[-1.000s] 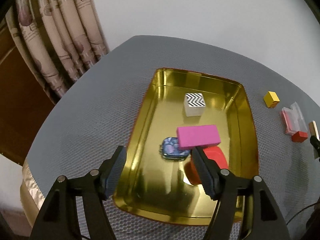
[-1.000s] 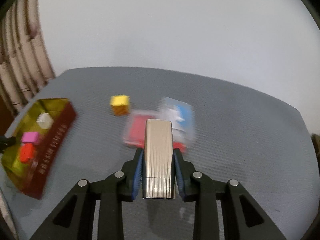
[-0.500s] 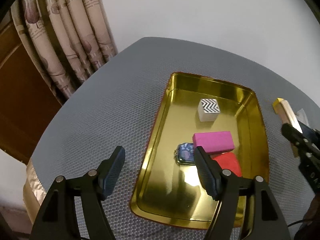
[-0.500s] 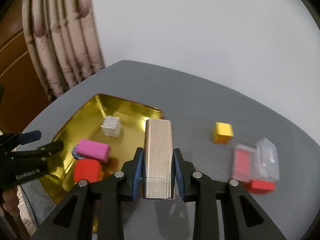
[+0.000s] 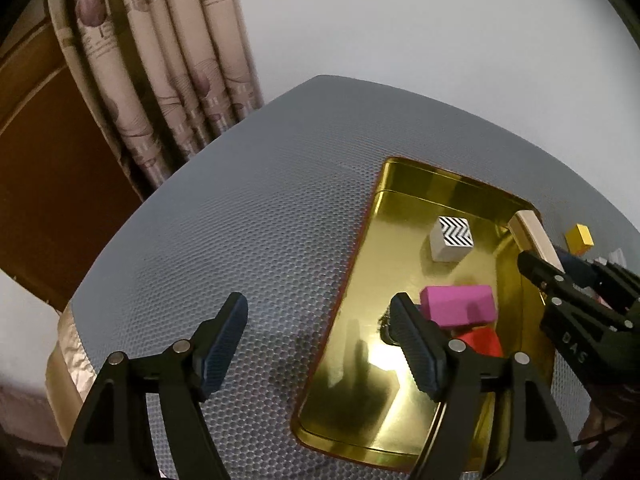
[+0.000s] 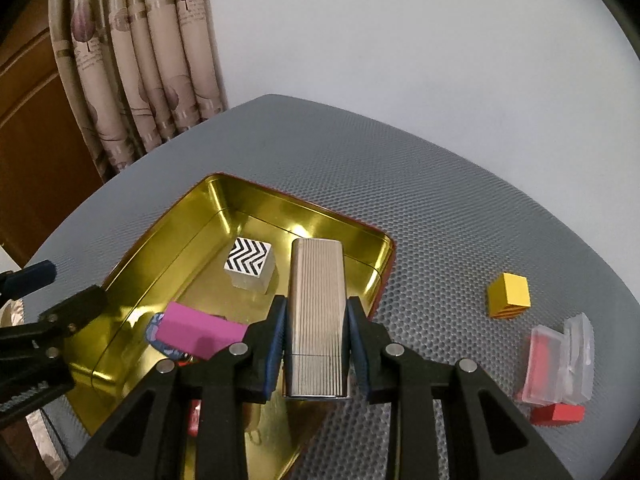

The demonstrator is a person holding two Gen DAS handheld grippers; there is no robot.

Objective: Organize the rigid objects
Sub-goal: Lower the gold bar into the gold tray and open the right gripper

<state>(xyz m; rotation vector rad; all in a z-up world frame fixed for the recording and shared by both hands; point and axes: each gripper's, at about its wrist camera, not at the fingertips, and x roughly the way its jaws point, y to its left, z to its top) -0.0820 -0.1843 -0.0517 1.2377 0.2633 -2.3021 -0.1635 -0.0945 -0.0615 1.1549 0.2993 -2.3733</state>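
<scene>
Both tongs, left and right: black plastic frames with triangular cut-outs, silver round pivot screws, dark blue ribbed finger pads, white lettering on one arm.

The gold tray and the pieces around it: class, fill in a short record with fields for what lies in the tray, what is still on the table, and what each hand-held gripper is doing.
tray: gold tray on the grey table
in tray: zigzag cube, pink block, red block, part-hidden blue patterned piece
on table: yellow cube, clear case, small red block
right hand-held gripper: shut on ribbed metal case, over the tray's near right side
left hand-held gripper: open, nothing between its jaws, which have just been opening
</scene>
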